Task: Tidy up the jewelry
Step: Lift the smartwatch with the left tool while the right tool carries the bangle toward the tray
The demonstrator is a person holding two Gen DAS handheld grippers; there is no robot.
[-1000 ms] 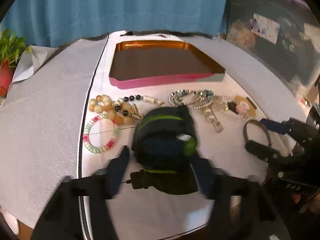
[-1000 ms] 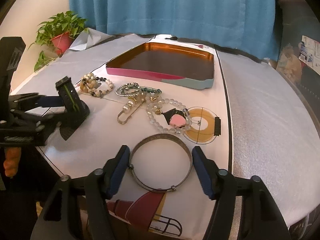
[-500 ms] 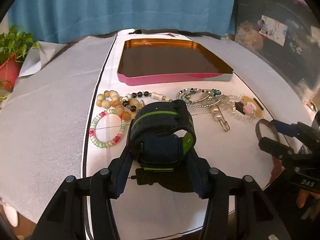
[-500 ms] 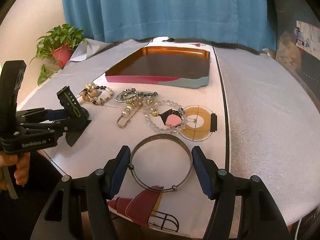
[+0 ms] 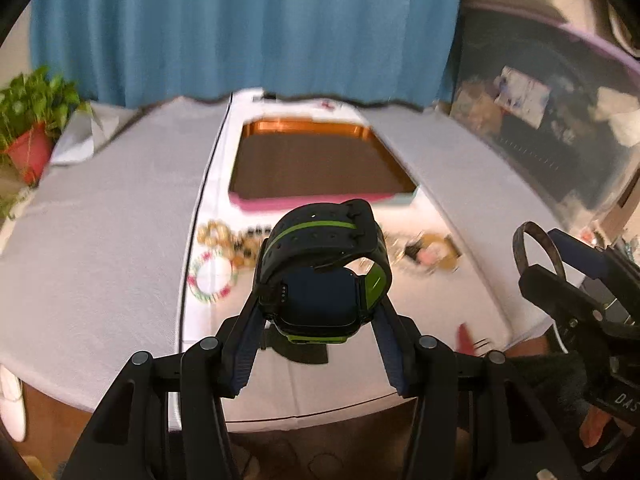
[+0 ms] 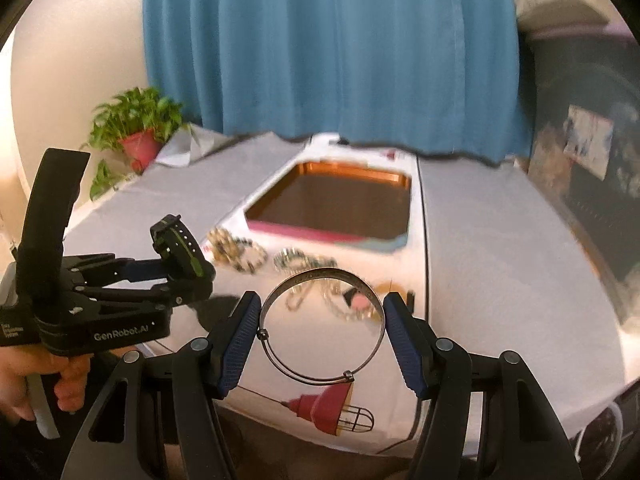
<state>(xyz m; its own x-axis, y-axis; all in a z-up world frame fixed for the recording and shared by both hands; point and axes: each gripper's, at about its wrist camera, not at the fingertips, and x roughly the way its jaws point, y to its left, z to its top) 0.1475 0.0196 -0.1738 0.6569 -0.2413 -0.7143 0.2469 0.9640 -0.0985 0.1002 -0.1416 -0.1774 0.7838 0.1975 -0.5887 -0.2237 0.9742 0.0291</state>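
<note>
A table (image 6: pixel 500 264) draped in white and grey cloth fills both wrist views, with a blue curtain (image 6: pixel 320 60) behind it and a potted plant (image 6: pixel 136 136) at its far left corner.

Nearest in my left wrist view, the left gripper (image 5: pixel 320 312) has its blue-padded fingers (image 5: pixel 248 344) clamped on the body of a black-and-green smartwatch (image 5: pixel 324 272), which I hold clear of the cloth with its buckled strap arching upward. The same watch appears at my left in the right wrist view, raised above the table.

Nearest in my right wrist view, the right gripper (image 6: pixel 322 320) has its fingers (image 6: pixel 236 344) pressed against opposite sides of a thin metal bangle (image 6: pixel 320 324), which is lifted off the cloth and tilted toward the lens.

Beyond both grippers, the loose jewelry lies in a row on the white strip: a pastel bead bracelet (image 5: pixel 212 276) at left, a cluster of cream and dark beads (image 5: pixel 224 240) just past it, and, blurred, a chain bracelet (image 6: pixel 296 258) and a clear bead strand with a pink charm (image 6: pixel 356 300) toward the right.

Farthest, an empty tray (image 5: pixel 320 200) with a pink near wall and an orange inner rim sits on the white strip, near the curtain.
</note>
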